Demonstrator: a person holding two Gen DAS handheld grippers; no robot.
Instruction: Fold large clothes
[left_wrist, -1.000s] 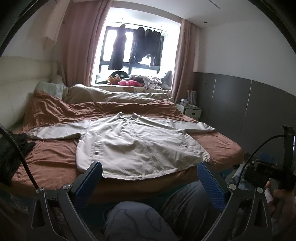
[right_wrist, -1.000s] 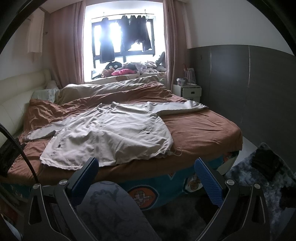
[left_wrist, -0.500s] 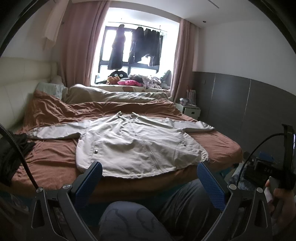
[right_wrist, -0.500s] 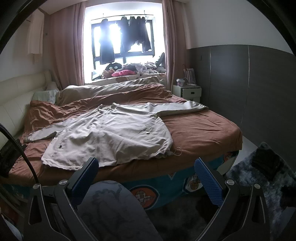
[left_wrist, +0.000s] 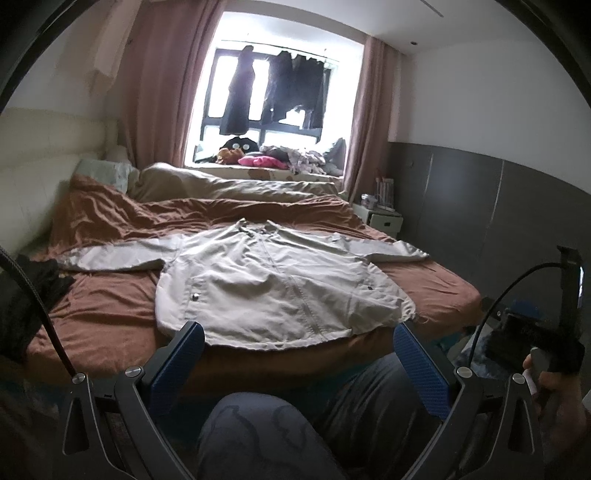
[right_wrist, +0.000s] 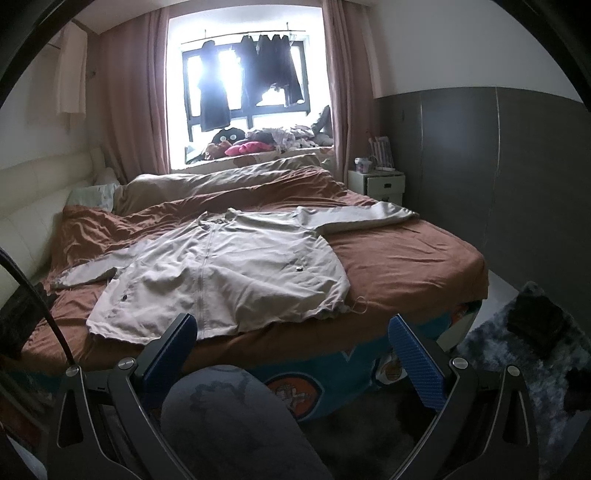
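Note:
A light beige zip jacket (left_wrist: 273, 284) lies spread flat, front up, on the brown bed sheet (left_wrist: 99, 314), with both sleeves stretched out sideways. It also shows in the right wrist view (right_wrist: 229, 269). My left gripper (left_wrist: 295, 354) is open and empty, held short of the bed's near edge, facing the jacket's hem. My right gripper (right_wrist: 291, 347) is open and empty, also back from the bed, to the right of the jacket's hem. The person's knee (left_wrist: 258, 435) sits between the left gripper's fingers.
A dark garment (left_wrist: 26, 295) lies at the bed's left edge. A rumpled duvet (left_wrist: 229, 184) and pillows fill the far half. A white nightstand (right_wrist: 376, 182) stands at the far right. A grey rug (right_wrist: 517, 354) with a dark item lies on the floor at right.
Both grippers have drifted slightly; the jacket sits a little higher in the right wrist view. The jacket itself has not moved. Both grippers stay open.

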